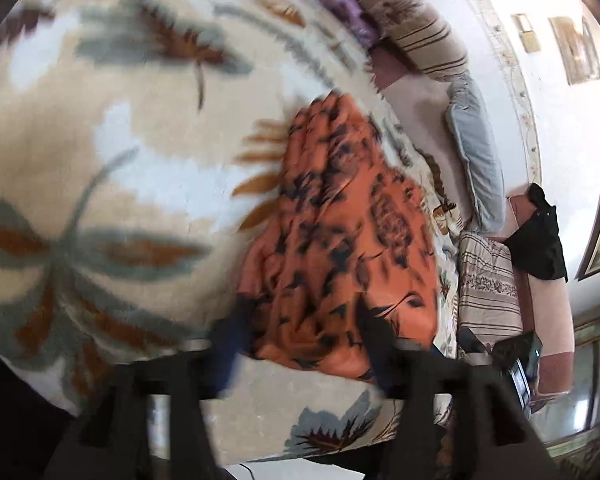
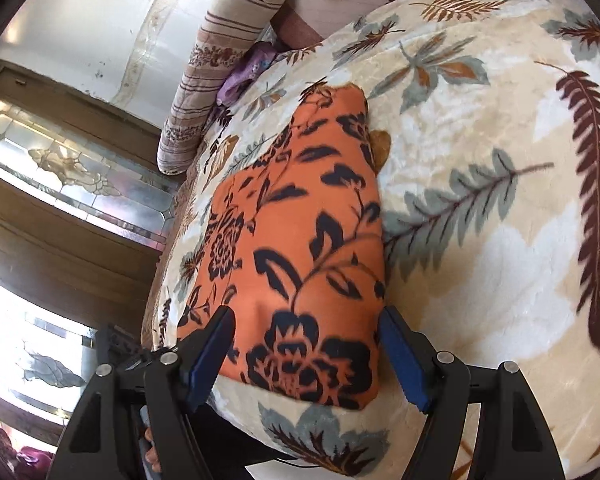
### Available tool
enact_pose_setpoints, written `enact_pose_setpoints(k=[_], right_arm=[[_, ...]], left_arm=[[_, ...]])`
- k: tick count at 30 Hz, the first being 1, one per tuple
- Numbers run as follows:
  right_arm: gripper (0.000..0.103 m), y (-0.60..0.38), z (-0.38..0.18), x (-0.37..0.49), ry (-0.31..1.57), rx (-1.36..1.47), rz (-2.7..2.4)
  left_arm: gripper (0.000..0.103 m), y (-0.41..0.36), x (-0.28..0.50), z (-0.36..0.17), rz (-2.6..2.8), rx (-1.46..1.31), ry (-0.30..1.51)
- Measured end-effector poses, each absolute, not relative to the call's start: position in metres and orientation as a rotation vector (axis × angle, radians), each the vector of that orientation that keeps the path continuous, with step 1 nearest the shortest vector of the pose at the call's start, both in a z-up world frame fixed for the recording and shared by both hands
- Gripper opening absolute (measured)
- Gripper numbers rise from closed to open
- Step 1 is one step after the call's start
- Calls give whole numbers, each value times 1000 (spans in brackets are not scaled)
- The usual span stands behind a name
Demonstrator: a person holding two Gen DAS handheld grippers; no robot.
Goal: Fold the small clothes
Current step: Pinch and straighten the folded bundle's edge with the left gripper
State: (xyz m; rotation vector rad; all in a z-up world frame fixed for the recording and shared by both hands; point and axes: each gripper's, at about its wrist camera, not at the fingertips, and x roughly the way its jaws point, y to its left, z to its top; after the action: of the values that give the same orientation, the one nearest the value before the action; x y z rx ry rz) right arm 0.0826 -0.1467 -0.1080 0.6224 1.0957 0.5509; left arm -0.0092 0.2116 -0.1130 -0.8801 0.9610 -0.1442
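Observation:
An orange cloth with a black flower print [image 2: 300, 240] lies folded on a cream blanket with a leaf pattern [image 2: 480, 200], close to the bed's near edge. My right gripper [image 2: 308, 356] is open, its blue pads [image 2: 404, 360] standing on either side of the cloth's near end, which lies flat. The left wrist view is blurred by motion. There the same cloth [image 1: 340, 220] looks more rumpled, and my left gripper [image 1: 304, 344] is open, its dark fingers [image 1: 380, 340] straddling the cloth's near end without pinching it.
Striped bolster cushions [image 2: 228, 60] and a purple cloth [image 2: 244, 72] line the bed's far side. A grey pillow [image 1: 476, 160] and a black garment [image 1: 540, 240] lie by the wall. A wooden door with glass panels [image 2: 80, 172] stands to the left. The bed edge [image 2: 260, 440] is just below the grippers.

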Motion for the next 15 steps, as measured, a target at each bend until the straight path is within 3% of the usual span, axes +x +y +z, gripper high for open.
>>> enact_pose_setpoints(k=[1,6,12,14,15], right_arm=[[80,-147,-108,90,1106,625,551],[81,-149,-118,135,1164,691,525],[81,-133,-141,172,1261,733,559],[78,-127,-144,177,1261,702,573],[72,-124,-142,179,1244,664,575]], left_arm=[[73,214,-7,-101,-151,-860,921],[73,216,51,-81,-197,-745,933],[72,212,117,-111,-185,-690,1079],[61,216,119,-123,-159,-692,1096],[61,218,118,-130,-156,-722,1094]])
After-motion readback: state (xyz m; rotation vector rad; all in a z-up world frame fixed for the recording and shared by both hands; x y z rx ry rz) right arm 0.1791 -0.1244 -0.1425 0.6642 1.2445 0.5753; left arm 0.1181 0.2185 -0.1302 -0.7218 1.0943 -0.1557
